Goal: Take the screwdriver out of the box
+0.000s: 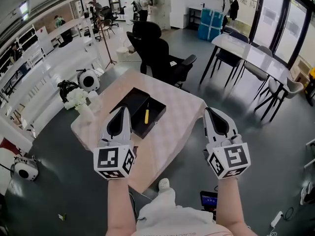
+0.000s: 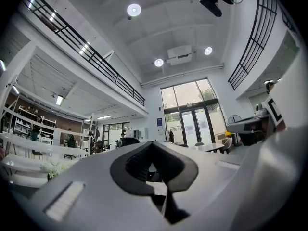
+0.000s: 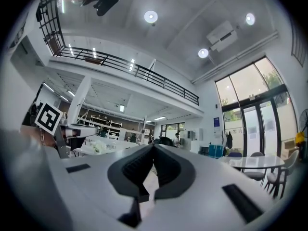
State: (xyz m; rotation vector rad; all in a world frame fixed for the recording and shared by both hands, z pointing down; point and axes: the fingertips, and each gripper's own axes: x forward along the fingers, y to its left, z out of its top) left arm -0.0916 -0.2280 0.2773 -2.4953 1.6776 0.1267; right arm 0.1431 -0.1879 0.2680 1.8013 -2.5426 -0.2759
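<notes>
hovering both tools near-level over near side of surface (image 1: pixel 173 132), neither in box (image 1: pixel 156 108) yet. left tool (image 1: pixel 125 109): jaws pressed together, nothing between. right tool (image 1: pixel 208 111): jaws together too, empty. screwdriver (image 1: pixel 146 116), yellow handle, lies inside open box. from left tool tip it sits just to right; from right tool, well to left. long axis runs away from person, roughly parallel to both tools. left tool nearer, so likely picker: would need jaws opened, tip dipped into box, grip across handle.
</notes>
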